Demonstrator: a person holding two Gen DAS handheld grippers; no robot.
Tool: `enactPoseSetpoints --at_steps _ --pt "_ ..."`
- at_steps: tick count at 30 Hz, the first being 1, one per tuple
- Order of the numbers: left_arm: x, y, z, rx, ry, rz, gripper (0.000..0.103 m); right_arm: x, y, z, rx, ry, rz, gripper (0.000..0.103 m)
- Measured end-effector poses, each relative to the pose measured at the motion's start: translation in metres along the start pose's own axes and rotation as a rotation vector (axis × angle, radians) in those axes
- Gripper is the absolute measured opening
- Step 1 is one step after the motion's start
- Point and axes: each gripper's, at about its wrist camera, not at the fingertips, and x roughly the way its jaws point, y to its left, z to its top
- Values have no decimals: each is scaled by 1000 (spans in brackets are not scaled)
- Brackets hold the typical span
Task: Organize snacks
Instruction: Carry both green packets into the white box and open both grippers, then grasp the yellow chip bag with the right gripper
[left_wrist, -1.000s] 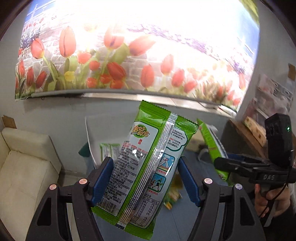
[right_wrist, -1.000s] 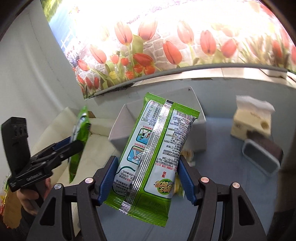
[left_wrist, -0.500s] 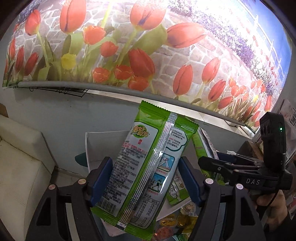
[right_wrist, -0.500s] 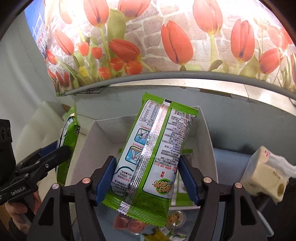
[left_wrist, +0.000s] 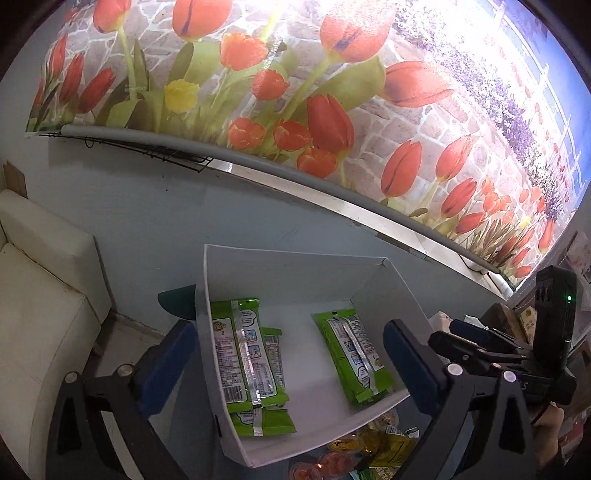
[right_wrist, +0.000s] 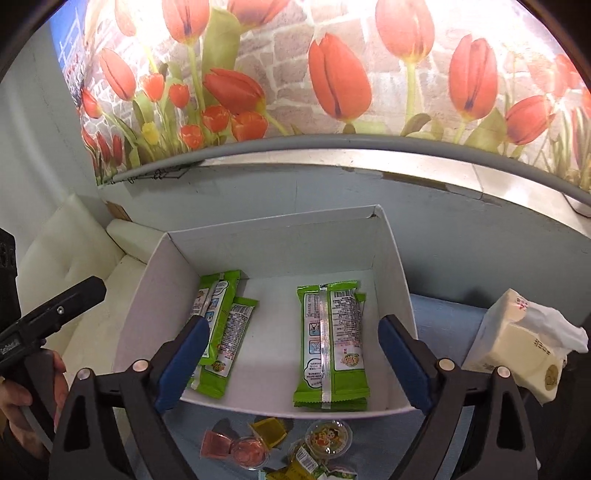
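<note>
from my left wrist camera, my left tool (left_wrist: 286, 363) has its jaws opening wide, nothing pinched between the blue pads; they straddle the near-left corner of the white box (left_wrist: 295, 273), which fills the frame from centre to 6 o'clock. inside the box, a pile of green snack packets (left_wrist: 247, 363) lies along the wall at 7 o'clock, silver seams up, and another green packet (left_wrist: 352, 358) lies apart from it toward 4 o'clock. past the box's near edge at 5 o'clock sit small jelly cups (left_wrist: 332, 461) on the table. my right tool (left_wrist: 480, 341) shows at 3 o'clock, and a cream sofa (left_wrist: 40, 295) at 9 o'clock.

from my right wrist camera, the right tool (right_wrist: 293, 365) is also opening, with nothing gripped; its pads hang over the box's near wall (right_wrist: 280, 408). the right-hand packet (right_wrist: 332, 343) lies flat on the box floor between the pads, not touched by them. the left pile (right_wrist: 221, 321) sits at 9 o'clock against the side wall. jelly cups (right_wrist: 327, 441) are scattered at 6 o'clock on the blue table (right_wrist: 443, 314), a tissue pack (right_wrist: 524, 339) stands at 3 o'clock, and my left tool (right_wrist: 55, 317) enters at 9 o'clock.
</note>
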Motion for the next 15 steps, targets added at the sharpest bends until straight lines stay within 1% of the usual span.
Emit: enactPoseSetpoints --at_steps 2,5,7,10,13,15 --pt "-18 -4 -8 26 -25 -26 103 -16 1 -12 -1 -33 13 96" --pt "-41 -13 -26 53 -51 -44 103 -38 0 -38 9 -74 31 96" --pt "-55 -19 -41 65 -58 -61 103 -45 -2 -57 28 -75 15 96" --pt "-78 -29 -72 81 -61 -88 103 -49 -9 -94 62 -76 1 96" --pt "-101 -40 -115 118 -48 -111 103 -45 -16 -126 93 -74 -34 96" --pt "-113 -44 -141 125 -37 -135 103 -34 -19 -144 97 -47 -67 96"
